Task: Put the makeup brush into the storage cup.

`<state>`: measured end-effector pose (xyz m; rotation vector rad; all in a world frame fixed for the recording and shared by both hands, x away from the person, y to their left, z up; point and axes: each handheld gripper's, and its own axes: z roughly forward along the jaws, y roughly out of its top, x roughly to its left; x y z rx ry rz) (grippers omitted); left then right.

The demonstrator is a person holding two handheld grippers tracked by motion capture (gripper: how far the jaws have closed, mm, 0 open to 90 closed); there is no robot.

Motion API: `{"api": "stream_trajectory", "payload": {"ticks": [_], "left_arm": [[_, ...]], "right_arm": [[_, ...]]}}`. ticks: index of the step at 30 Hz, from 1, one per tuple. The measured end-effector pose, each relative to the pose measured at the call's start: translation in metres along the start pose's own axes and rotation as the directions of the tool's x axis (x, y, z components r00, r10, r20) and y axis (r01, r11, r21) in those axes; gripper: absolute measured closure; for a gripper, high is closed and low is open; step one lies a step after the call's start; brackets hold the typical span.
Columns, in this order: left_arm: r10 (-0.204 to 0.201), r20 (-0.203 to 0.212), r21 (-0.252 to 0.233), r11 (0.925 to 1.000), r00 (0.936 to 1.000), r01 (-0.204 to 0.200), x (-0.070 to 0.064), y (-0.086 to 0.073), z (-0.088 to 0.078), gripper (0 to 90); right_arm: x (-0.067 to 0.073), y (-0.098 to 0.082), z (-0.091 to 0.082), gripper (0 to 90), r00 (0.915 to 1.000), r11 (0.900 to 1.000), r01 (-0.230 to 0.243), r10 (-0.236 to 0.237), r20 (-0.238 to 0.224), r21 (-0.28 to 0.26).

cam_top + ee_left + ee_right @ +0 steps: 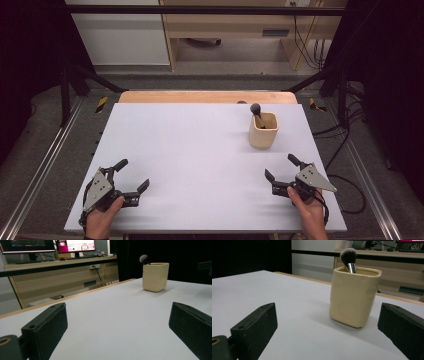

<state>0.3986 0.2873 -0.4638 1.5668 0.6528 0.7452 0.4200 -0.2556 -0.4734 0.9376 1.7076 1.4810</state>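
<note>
Well ahead of right tool (282,173): cup (353,297), brush (348,257) inside, seemingly upright.

Cream cup (263,131) with makeup brush (256,111) upright, far right of tabletop (190,150). Left gripper (134,175) and right gripper (281,167) at near corners, fingers spread.

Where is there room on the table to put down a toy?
Nearly everywhere: the white table is bare between the left claw and right claw, and along its far left. It is taken only at the far right, where the cup holds a brush.
</note>
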Motion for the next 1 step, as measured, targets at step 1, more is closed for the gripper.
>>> {"api": "stream_trajectory", "payload": {"ticks": [1], "left_arm": [[-0.003,0.0,-0.002,1.0,1.0,0.003,-0.0002,0.0,0.0003,1.7]], "right_arm": [[-0.0005,0.0001,-0.0002,2.8,1.0,1.0,0.004,-0.004,0.001,-0.004]]}}
